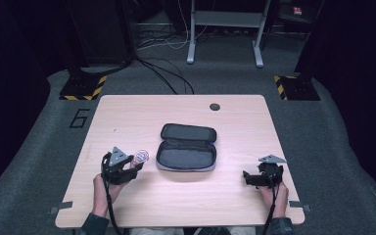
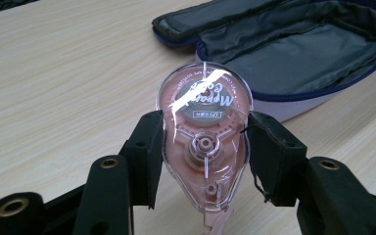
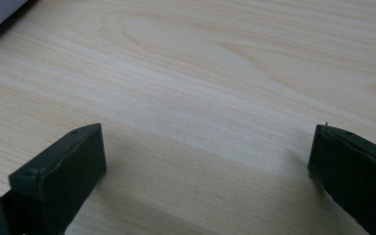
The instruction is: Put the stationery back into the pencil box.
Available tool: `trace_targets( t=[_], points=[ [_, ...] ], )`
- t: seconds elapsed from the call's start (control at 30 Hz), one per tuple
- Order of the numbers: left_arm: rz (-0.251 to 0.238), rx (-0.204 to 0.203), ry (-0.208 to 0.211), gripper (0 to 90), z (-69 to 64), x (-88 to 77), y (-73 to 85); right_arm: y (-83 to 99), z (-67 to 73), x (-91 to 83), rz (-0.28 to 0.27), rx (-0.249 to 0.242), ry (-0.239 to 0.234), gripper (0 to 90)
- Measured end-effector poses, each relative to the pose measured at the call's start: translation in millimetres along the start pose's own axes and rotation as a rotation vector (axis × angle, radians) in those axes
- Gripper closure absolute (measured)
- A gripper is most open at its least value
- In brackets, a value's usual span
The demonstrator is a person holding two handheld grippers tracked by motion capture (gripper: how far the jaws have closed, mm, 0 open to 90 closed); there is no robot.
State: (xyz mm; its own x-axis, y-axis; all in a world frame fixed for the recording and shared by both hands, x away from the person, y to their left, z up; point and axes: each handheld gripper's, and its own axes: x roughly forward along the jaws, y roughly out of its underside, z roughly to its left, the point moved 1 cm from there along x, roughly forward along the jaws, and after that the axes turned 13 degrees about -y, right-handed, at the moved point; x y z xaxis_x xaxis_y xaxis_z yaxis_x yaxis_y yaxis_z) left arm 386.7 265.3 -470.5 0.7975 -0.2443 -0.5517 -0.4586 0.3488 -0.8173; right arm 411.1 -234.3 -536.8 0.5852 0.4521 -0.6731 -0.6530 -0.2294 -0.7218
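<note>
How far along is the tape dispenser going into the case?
Done: the case lies unzipped and open on the table, and the left gripper has clamped the pink tape dispenser between its jaws. In hand: the dispenser is held beside the case, not over it. Left: carry it in, release, probably zip up. The right gripper rests open on the table, holding nothing.

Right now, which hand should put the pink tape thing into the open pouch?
The left. The left gripper already clamps the pink tape dispenser, close beside the open pouch. The right gripper is open with nothing between its jaws, resting farther off on the table.
</note>
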Motion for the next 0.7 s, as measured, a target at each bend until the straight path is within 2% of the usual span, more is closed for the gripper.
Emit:
trace_targets(
  t=[0.1,0.33,0.7],
  points=[
    [-0.016,0.006,-0.001,49.9,-3.1,1.4,-5.5,0.0,0.0,0.0,0.0,0.001,0.0,0.1],
    [-0.016,0.025,0.03,49.9,-8.3,3.7,-16.8,0.0,0.0,0.0,0.0,0.0,0.0,0.1],
    [-0.015,0.055,0.05,49.9,-16.6,10.4,-28.9,0.0,0.0,0.0,-0.001,0.001,0.0,0.2]
  ],
)
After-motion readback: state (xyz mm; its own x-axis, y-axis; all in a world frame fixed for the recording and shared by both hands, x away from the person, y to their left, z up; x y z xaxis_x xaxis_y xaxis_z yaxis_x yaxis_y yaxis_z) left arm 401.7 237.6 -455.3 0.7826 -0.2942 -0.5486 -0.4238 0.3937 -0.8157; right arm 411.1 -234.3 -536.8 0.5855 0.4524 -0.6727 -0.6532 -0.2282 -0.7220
